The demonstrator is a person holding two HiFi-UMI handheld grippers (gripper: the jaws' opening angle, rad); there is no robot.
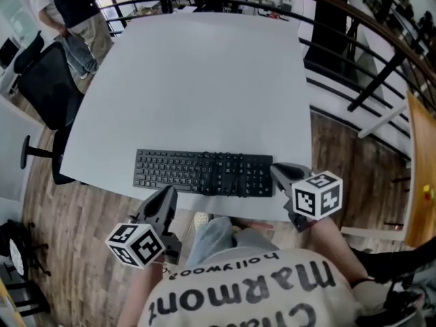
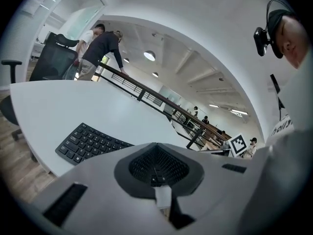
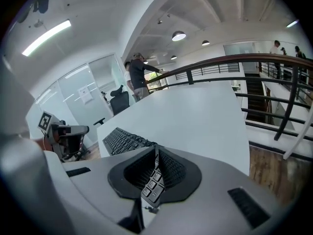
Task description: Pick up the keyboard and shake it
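Head view, table: a broad white rectangular tabletop (image 1: 204,73) with a smooth matte surface is filling the middle of the frame.
Keyboard: a flat black plastic keyboard (image 1: 203,172) with rows of low square keys is lying flat near the table's front edge, its long side running along that edge. Neither tool is gripping it.
Left gripper: the grey moulded-plastic left gripper (image 1: 168,193) is hovering at the table's front edge, close to the keyboard's front left part.
Left gripper view: the left gripper (image 2: 156,171) is showing its black ribbed pads (image 2: 142,164) pressed together with nothing between them. The keyboard (image 2: 90,143) is lying apart, ahead and to the left.
Right gripper: the matching grey right gripper (image 1: 276,169) is pointing its tip at the keyboard's right end; whether they are touching cannot be told.
Right gripper view: the right gripper (image 3: 155,173) is showing its jaws drawn in to a thin slit, with dark keys visible through it and nothing clamped.
Marker cubes: a white marker cube (image 1: 136,244) printed with black squares is riding on the left tool; another (image 1: 317,195) is riding on the right.
Surroundings: a black office chair (image 1: 44,87) is standing left of the table on a wood-plank floor (image 1: 88,216). A dark metal railing (image 1: 354,19) is curving behind, and a person (image 1: 75,12) is standing at the far left corner.
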